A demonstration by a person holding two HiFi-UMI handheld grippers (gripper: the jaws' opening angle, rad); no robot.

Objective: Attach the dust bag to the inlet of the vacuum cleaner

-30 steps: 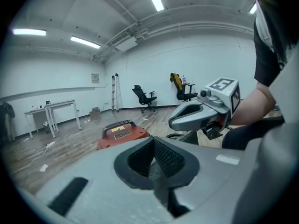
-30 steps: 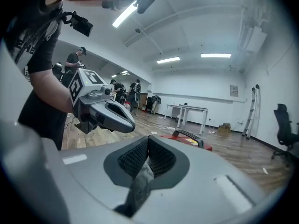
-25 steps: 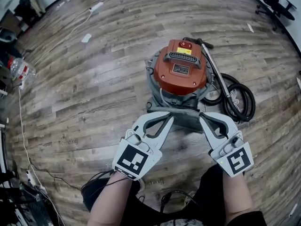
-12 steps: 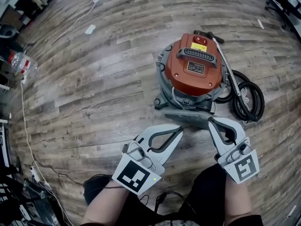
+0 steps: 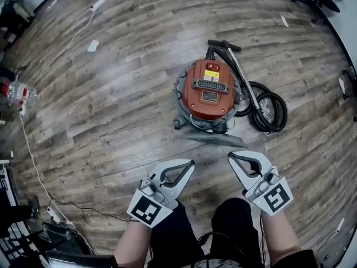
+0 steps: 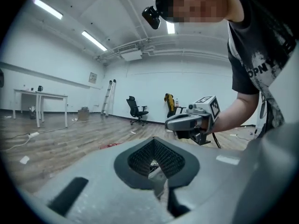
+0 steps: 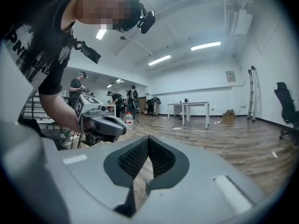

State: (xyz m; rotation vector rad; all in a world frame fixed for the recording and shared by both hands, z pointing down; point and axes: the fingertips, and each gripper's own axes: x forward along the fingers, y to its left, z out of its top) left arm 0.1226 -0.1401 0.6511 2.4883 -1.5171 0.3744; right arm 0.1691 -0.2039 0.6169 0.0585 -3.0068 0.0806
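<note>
The vacuum cleaner (image 5: 209,91), an orange-topped drum, stands on the wood floor. A flat grey dust bag (image 5: 215,139) lies on the floor against its near side. My left gripper (image 5: 190,163) hovers well short of the bag, shut and empty. My right gripper (image 5: 231,156) hangs beside it, also shut with nothing in it. In the left gripper view my own jaws (image 6: 155,141) are pressed together and the right gripper (image 6: 189,122) shows beyond them. The right gripper view has its jaws (image 7: 148,140) shut, with the left gripper (image 7: 103,122) to the left.
A black hose coil (image 5: 269,111) and metal wand (image 5: 241,71) lie right of the vacuum. Cables (image 5: 33,166), a bottle (image 5: 17,91), a paper scrap (image 5: 93,45) and a power strip (image 5: 98,4) are on the floor at left. Other people stand by tables (image 7: 189,107) in the distance.
Both grippers have risen up and back from the grey bag's near corners, staying shut. The head view has lifted too, so the vacuum looks smaller and farther.
</note>
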